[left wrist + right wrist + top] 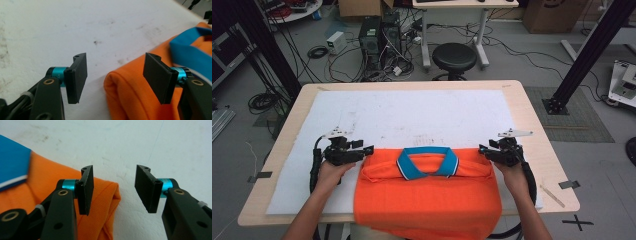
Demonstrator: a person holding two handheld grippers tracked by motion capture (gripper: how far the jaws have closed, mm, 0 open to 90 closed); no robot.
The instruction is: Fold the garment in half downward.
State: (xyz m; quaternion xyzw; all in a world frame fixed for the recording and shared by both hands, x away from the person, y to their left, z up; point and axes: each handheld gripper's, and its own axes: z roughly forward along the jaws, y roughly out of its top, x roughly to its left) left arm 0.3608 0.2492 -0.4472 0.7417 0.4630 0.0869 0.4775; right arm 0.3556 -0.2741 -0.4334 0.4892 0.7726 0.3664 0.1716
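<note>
left tongs (368, 149) sit mid-left of the high view, jaws apart, nothing between the pads. in the left gripper view the folded left edge of the orange polo shirt (130, 95) lies in the gap near the right-hand pad, not pinched.

shirt sits lower centre of the high view on the white mat (412, 110) over the desk (532, 125), blue collar (428, 162) toward the far side. both sides look folded inward near the top, and the hem hangs off the near desk edge at the bottom of the frame.

right tongs (482, 149) mid-right of the high view, jaws apart too, empty. in the right gripper view the shirt's folded right edge (110, 195) is just beside the left-hand pad, apart from the other pad.

my read: a fold is being set up or has just been let go, with both tongs flanking the shoulder line.

to do the next grab well:
- take both layers at each folded edge, not just the top ply
- bite at matching height on both sides so the fold line stays square to the collar
- close fully before lifting; thin fabric will slip
- move both hands together and keep the cloth taut between them
- watch the overhanging hem, its weight could drag the shirt toward the near edge
</note>
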